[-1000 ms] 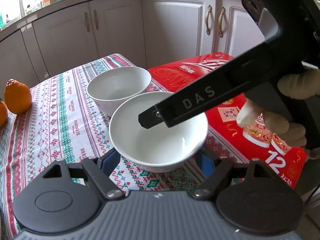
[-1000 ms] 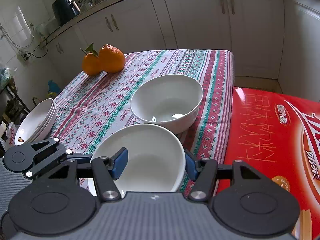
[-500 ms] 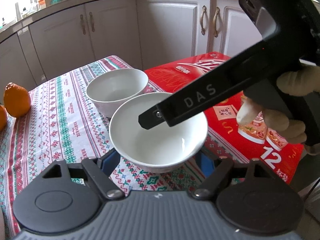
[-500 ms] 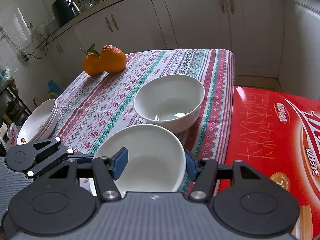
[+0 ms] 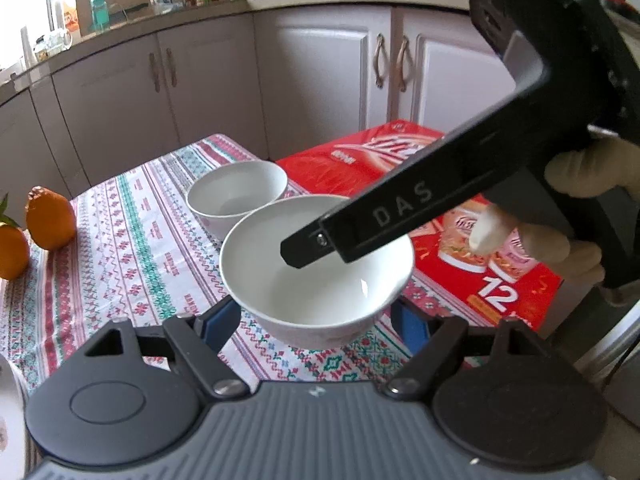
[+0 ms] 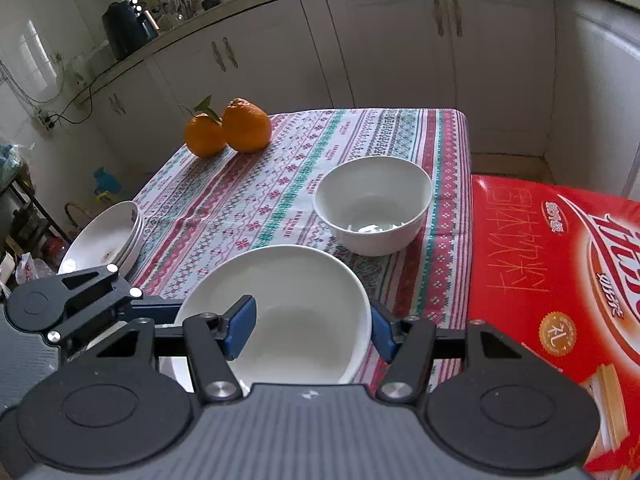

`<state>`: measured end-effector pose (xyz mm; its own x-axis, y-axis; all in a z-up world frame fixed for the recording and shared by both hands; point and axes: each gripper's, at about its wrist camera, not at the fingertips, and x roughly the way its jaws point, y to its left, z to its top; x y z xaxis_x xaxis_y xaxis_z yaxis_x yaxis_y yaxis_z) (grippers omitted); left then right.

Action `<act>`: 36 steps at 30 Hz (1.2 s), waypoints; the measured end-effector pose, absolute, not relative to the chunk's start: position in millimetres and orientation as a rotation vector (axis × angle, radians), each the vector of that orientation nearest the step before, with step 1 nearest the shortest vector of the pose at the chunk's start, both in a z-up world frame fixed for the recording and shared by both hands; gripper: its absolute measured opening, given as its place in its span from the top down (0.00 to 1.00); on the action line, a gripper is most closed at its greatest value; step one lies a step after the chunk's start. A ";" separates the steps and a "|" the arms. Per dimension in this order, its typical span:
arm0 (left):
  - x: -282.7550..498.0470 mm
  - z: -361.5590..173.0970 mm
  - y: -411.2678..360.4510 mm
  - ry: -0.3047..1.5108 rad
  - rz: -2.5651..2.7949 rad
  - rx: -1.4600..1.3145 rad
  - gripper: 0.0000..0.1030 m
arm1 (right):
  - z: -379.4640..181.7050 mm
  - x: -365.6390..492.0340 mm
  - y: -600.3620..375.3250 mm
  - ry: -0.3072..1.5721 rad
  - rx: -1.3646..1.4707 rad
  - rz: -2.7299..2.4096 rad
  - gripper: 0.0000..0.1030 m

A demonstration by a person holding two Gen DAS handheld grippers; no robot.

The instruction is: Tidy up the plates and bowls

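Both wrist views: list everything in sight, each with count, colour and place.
near bowl: one, white, between both grippers
far bowl: one, white, on the tablecloth beyond it
plates: one stack, white, at the table's left edge
oranges: two, orange, far left corner, touching
box: one, red, right of the table
tablecloth: one, patterned red, green and white
cabinets: pale, behind
left gripper: black with blue pads, astride the near bowl
right gripper: one finger inside that bowl, one outside
gloved hand: one, holding the right gripper

- The table [image 6: 280, 184] has a striped cloth with red and green patterns.
- Two oranges [image 6: 228, 130] sit together at the far side.
- A white bowl [image 6: 372, 206] stands near the red box [image 6: 560, 280].
- Stacked plates [image 6: 106, 240] rest on the left edge.
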<state>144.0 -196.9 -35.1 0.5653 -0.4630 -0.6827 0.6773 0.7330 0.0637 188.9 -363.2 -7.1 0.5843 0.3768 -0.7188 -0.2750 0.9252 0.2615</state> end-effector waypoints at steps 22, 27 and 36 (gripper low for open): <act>101.6 -8.8 -104.3 0.637 -0.616 0.291 0.21 | 23.0 153.8 -260.4 0.835 0.036 0.474 0.36; 101.2 -14.8 -85.8 0.659 -0.600 0.269 0.21 | 16.0 153.8 -243.0 0.845 0.030 0.493 0.36; 103.4 -31.9 -69.4 0.713 -0.596 0.252 0.21 | -0.1 153.7 -226.3 0.881 0.028 0.498 0.36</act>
